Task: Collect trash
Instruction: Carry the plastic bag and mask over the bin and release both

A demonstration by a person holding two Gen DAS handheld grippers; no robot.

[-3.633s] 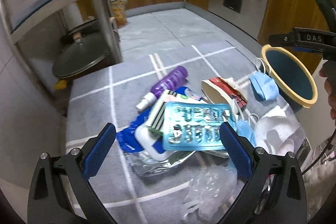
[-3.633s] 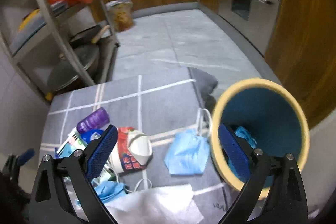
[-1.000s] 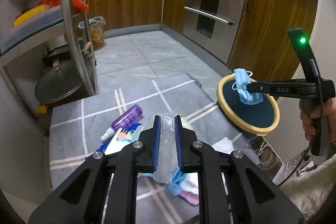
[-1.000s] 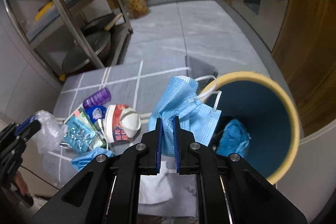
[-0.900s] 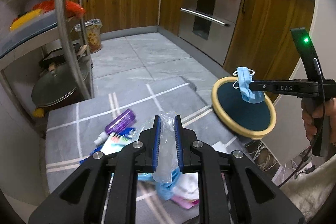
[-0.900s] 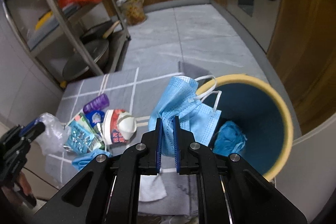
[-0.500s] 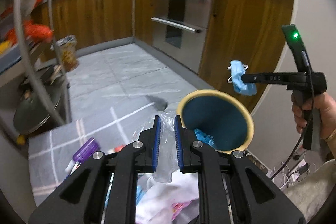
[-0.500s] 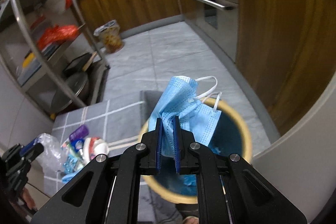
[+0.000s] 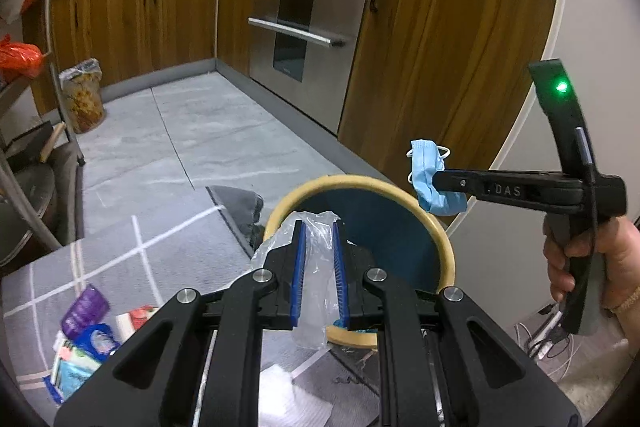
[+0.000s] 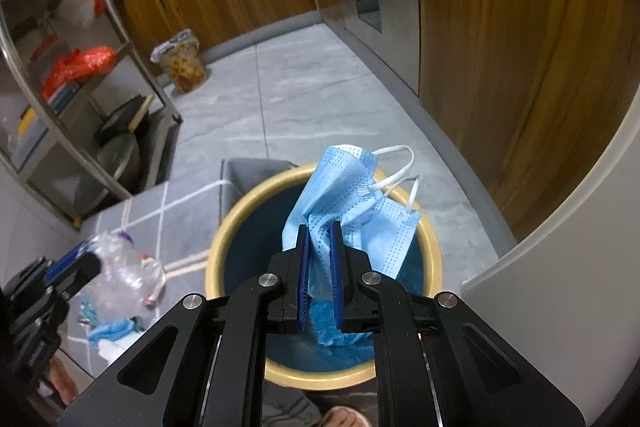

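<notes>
Your right claw holds the soft blue pleated face mask above the yellow-rimmed blue bin; it is light and may cling. Your left claw grips the thin clear plastic bag near the bin's rim; this slippery film needs a bunched fold.

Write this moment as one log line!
left tool: shut on bag | right tool: shut on mask | both above bin | nothing dropped yet
</notes>
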